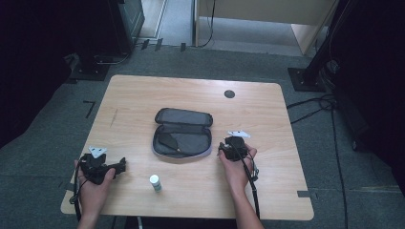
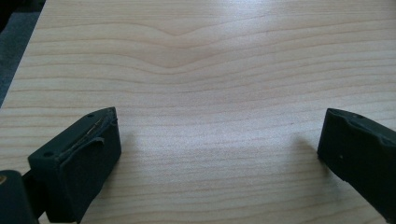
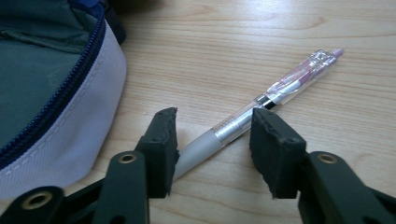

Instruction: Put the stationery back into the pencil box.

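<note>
Jaws of the right gripper (image 3: 212, 140) stand parted on either side of a pen (image 3: 261, 105) that lies flat on the worktop (image 3: 289, 28); its grey grip end runs down between them, its clear barrel and pink tip point away to the far right, and whether either jaw touches it I cannot tell. Just left of these jaws sits an open pencil case (image 3: 56, 102), its lilac edge and blue zip close beside the pen. From above, the right gripper (image 1: 234, 147) rests at the case's right edge (image 1: 183, 133). Well apart at the near left, the left gripper (image 1: 102, 164) has its jaws spread wide over bare wood (image 2: 210, 93), holding nothing. A small white-capped bottle (image 1: 155, 182) stands upright between the two hands, near the front edge.
</note>
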Action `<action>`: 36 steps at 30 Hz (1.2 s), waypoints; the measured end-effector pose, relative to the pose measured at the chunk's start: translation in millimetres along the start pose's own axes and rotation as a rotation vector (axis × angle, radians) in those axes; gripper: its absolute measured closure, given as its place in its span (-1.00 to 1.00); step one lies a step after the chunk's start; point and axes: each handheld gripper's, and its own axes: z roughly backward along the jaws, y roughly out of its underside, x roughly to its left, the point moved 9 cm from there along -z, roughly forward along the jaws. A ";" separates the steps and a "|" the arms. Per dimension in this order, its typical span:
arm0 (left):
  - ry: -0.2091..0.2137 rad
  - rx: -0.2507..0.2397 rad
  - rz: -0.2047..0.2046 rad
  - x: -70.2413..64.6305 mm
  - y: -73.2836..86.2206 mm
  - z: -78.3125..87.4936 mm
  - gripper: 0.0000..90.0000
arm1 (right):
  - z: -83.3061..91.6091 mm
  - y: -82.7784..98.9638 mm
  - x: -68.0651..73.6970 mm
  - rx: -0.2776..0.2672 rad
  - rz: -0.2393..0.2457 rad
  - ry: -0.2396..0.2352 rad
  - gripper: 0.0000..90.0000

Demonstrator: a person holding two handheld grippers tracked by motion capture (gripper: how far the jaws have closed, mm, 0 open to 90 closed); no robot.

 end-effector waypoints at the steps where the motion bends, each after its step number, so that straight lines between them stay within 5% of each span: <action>1: 0.000 0.000 0.000 0.0 0.0 0.0 -1.00 | 0.6 0.4 -1.5 0.002 0.003 0.004 0.20; 15: 0.000 0.000 0.000 0.0 0.0 0.0 -1.00 | 16.6 5.1 -21.9 0.013 0.008 -0.016 0.43; 29: 0.000 0.000 0.000 0.0 0.0 0.0 -1.00 | 6.4 10.2 -17.9 -0.020 -0.063 0.076 -0.14; 36: 0.000 0.000 0.000 0.0 0.0 0.0 -1.00 | 6.0 7.7 -11.9 -0.029 -0.024 0.016 0.40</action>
